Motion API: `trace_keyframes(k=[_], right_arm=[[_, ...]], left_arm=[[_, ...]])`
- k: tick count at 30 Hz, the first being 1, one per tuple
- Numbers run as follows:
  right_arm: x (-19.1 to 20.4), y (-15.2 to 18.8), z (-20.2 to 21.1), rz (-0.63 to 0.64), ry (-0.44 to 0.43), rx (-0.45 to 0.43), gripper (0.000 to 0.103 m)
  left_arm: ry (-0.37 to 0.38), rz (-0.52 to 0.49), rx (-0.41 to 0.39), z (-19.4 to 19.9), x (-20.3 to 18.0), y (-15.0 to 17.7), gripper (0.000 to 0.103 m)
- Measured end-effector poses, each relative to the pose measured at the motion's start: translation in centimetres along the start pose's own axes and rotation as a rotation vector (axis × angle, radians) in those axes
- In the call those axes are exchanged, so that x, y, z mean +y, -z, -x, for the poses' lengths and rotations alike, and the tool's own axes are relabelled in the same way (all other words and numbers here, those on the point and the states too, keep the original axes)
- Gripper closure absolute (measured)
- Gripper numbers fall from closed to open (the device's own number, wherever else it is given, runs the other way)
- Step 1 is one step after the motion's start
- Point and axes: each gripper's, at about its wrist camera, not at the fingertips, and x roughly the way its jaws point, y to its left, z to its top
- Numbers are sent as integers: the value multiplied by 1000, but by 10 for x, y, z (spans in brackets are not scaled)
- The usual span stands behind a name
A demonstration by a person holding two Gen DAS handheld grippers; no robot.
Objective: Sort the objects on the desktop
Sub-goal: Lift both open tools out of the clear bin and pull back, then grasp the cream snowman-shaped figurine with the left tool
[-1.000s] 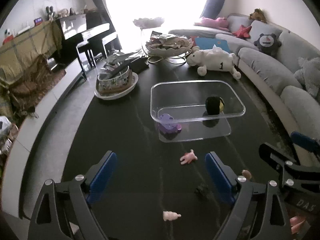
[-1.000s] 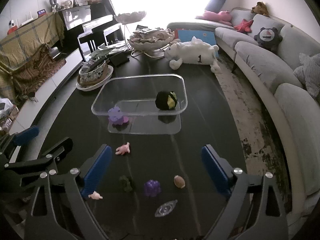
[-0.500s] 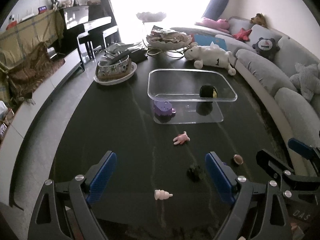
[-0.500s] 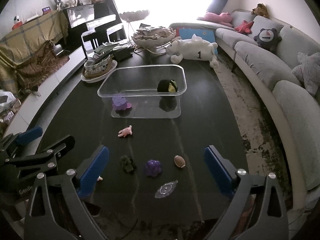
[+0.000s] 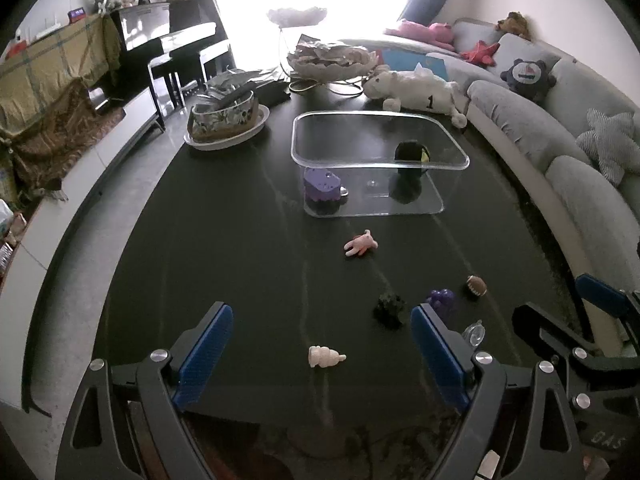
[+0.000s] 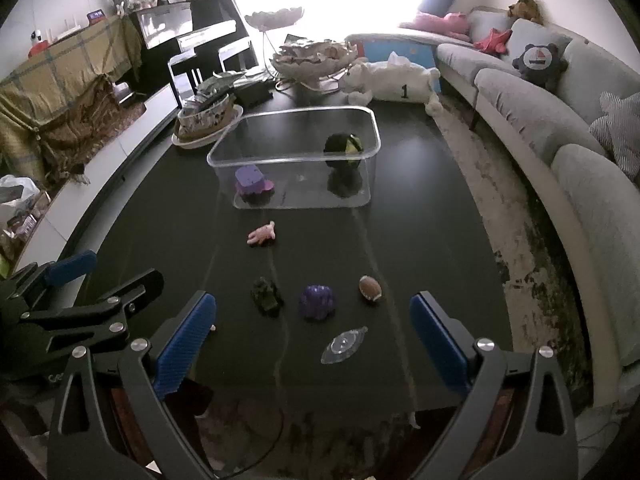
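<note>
A clear plastic bin stands mid-table, holding a purple toy and a black-and-yellow ball. Loose on the dark table lie a pink figure, a dark green toy, a purple grape-like toy, a small brown football, a clear leaf-shaped piece and a cream bottle-shaped toy. My left gripper is open and empty over the near edge, around the cream toy. My right gripper is open and empty.
A floral bowl on a plate stands at the back left, a tiered fruit stand and a white plush sheep at the far end. A grey sofa curves along the right. A piano stands far left.
Both grippers have pulled back toward the near table edge and lifted, so the bin looks farther away and more loose toys show. Both stay open and empty.
</note>
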Motion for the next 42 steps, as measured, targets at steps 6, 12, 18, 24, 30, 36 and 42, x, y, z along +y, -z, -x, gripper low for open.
trace_keyframes(k=[6, 12, 18, 24, 30, 36, 42], right_arm=[[0, 6, -3, 2, -6, 15, 6], [0, 14, -9, -1, 0, 26, 6], [1, 20, -11, 16, 23, 0, 6], [1, 22, -16, 1, 9, 19, 6], [3, 24, -18, 15, 15, 20, 6], [3, 26, -19, 8, 17, 25, 6], [2, 29, -23, -4, 9, 38, 6]], left_arm=[[4, 8, 3, -1, 2, 7, 15], [-24, -13, -12, -6, -1, 14, 15], [-21, -15, 13, -14, -1, 18, 15], [-7, -11, 55, -22, 1, 22, 15], [-25, 0, 74, -25, 2, 26, 16], [-54, 0, 59, -22, 1, 28, 16], [-55, 22, 66, -25, 4, 32, 16]])
